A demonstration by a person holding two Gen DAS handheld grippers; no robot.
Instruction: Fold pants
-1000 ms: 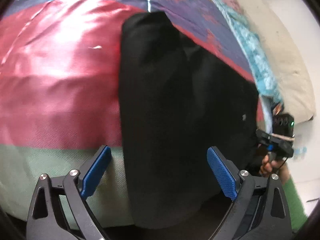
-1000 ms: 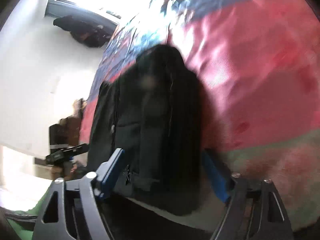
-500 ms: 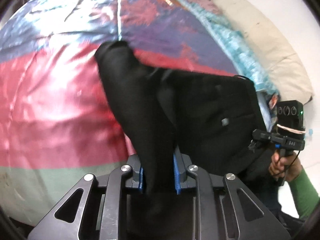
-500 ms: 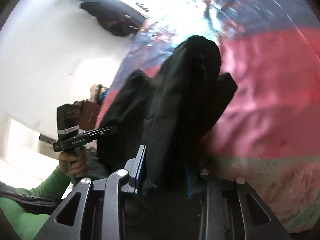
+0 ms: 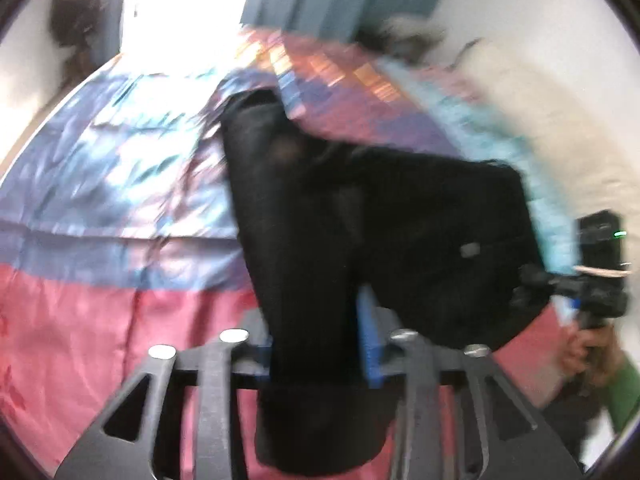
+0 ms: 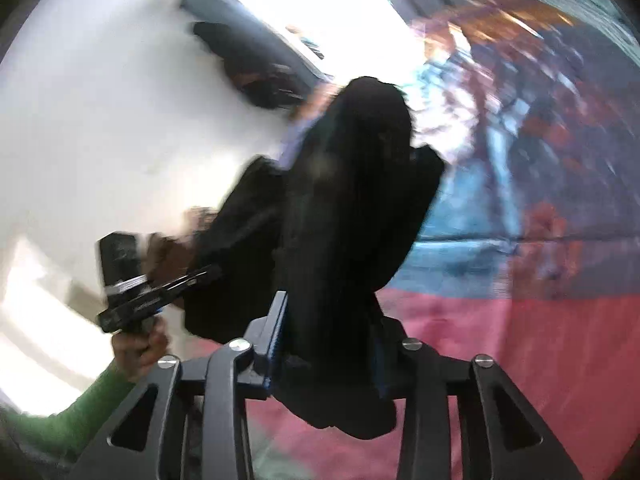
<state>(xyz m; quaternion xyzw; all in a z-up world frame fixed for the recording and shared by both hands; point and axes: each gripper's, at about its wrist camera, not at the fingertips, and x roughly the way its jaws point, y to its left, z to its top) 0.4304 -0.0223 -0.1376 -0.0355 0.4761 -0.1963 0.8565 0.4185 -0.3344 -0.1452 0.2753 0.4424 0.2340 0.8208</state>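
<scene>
The black pants (image 5: 384, 232) hang lifted above a bed with a red, blue and purple cover (image 5: 100, 220). My left gripper (image 5: 318, 344) is shut on one end of the pants, and the cloth runs up and away from its blue pads. My right gripper (image 6: 326, 344) is shut on another bunch of the same pants (image 6: 352, 200), which drape forward over its jaws. Each gripper shows in the other's view, the right one in the left wrist view (image 5: 592, 280) and the left one in the right wrist view (image 6: 136, 280). Both views are blurred by motion.
A cream pillow (image 5: 552, 112) and a light blue patterned cloth (image 5: 472, 120) lie at the bed's right side. A bright window (image 6: 320, 0) and a white wall (image 6: 100, 120) stand behind the bed. A green-sleeved arm (image 6: 80, 408) holds the left gripper.
Both grippers went from open beside the flat pants to shut on the cloth. They have since lifted it and carried it forward over the bed toward the blue part of the cover.
</scene>
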